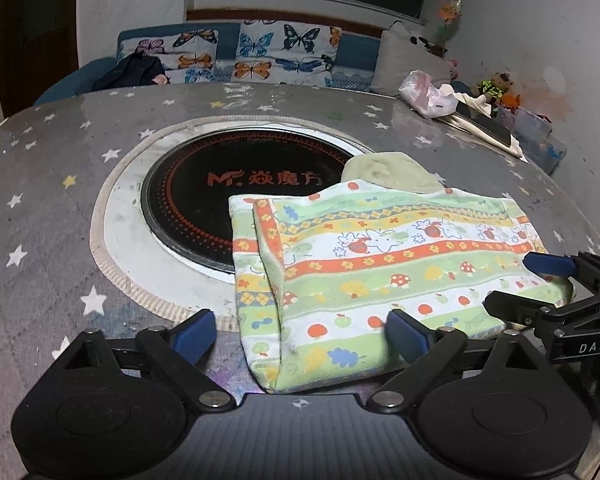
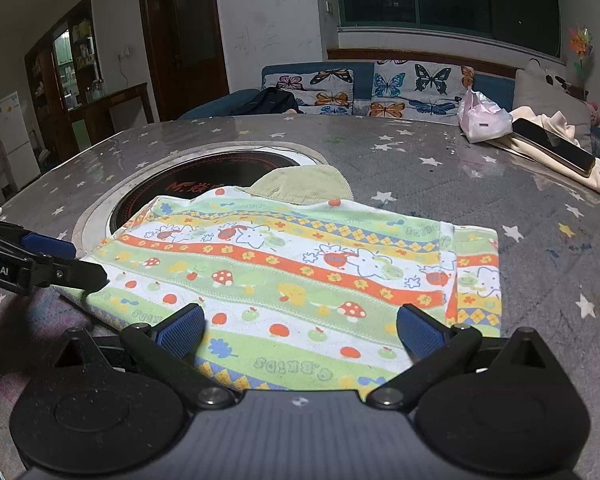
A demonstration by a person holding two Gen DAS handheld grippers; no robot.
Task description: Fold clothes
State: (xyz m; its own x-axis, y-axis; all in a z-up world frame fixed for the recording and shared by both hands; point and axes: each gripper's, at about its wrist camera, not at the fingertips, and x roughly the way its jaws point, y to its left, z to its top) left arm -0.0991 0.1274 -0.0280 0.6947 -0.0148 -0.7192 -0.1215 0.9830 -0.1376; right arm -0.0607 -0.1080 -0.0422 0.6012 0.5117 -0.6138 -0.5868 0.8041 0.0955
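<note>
The left gripper (image 1: 300,334) stands wide open above the near left corner of the folded patterned garment (image 1: 384,264), pinching nothing, and the right gripper (image 2: 300,334) is likewise spread wide over the garment's near edge, empty. The garment lies flat on the grey star-printed table (image 1: 60,208), partly covering the round black hob (image 1: 220,188) and a pale green cloth (image 1: 388,172). Beyond stand one butterfly-print sofa (image 2: 380,88), one pink bag (image 2: 482,118) and one phone (image 2: 552,146).
</note>
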